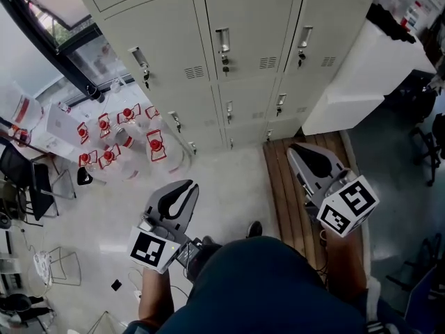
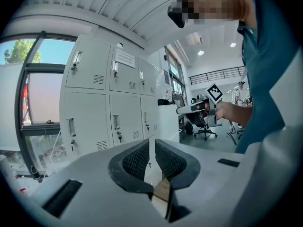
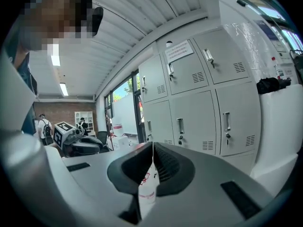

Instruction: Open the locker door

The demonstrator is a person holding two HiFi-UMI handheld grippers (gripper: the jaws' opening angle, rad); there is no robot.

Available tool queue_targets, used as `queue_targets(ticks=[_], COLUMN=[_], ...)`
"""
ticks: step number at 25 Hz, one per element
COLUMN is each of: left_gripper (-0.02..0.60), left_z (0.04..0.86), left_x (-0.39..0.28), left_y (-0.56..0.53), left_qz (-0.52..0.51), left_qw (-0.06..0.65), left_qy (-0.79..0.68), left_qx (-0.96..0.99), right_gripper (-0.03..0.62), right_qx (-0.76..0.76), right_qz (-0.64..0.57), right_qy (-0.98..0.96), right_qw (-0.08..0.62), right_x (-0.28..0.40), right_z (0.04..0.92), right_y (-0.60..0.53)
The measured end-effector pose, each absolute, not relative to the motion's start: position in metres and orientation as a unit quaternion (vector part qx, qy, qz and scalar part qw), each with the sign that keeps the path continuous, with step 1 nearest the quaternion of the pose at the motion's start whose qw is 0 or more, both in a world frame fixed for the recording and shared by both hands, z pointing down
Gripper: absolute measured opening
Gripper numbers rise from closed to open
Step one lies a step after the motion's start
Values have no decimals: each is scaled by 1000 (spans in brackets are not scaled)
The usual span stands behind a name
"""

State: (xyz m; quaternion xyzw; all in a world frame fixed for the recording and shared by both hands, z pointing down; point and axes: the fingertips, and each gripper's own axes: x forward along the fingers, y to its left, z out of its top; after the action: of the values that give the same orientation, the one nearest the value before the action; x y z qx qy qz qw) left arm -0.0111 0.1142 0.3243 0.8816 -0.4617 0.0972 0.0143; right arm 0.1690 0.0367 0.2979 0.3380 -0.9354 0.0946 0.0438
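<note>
Grey lockers (image 1: 160,47) fill 12 o'clock; that middle locker door (image 1: 250,19) looks like stiff, light sheet metal, so I'd grab its slick handle (image 1: 222,40), but right gripper (image 1: 306,152) is pinched shut, left gripper (image 1: 182,188) barely cracked, both empty, well back.

Teal shirt (image 1: 271,284); grey left gripper (image 1: 185,186), right gripper (image 1: 300,147); black ribbed fingers (image 2: 135,161).

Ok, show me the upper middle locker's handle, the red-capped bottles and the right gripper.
locker handle (image 1: 222,40), head view, middle of its metal grip.
red-capped bottles (image 1: 156,145), head view, one bottle's red cap.
right gripper (image 3: 152,147), right gripper view, where its closed jaw tips meet.
</note>
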Motion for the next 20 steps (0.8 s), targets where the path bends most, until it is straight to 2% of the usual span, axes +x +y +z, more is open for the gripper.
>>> queue_targets(ticks=[6,13,20], left_gripper=[54,54,54], left_z=[320,335,301], left_x=[13,11,18], left_y=[106,65,12], left_qz=[100,115,85], left_qw=[8,14,-28], left_qy=[-465,-429,-357], left_qx=[879,896,930], right_gripper=[37,37,37], right_qx=[333,375,443], right_qz=[102,102,104], right_qy=[-936,-921,-890], right_qw=[45,41,40], right_x=[192,205,212], right_z=[308,309,299], right_y=[23,-2,-14])
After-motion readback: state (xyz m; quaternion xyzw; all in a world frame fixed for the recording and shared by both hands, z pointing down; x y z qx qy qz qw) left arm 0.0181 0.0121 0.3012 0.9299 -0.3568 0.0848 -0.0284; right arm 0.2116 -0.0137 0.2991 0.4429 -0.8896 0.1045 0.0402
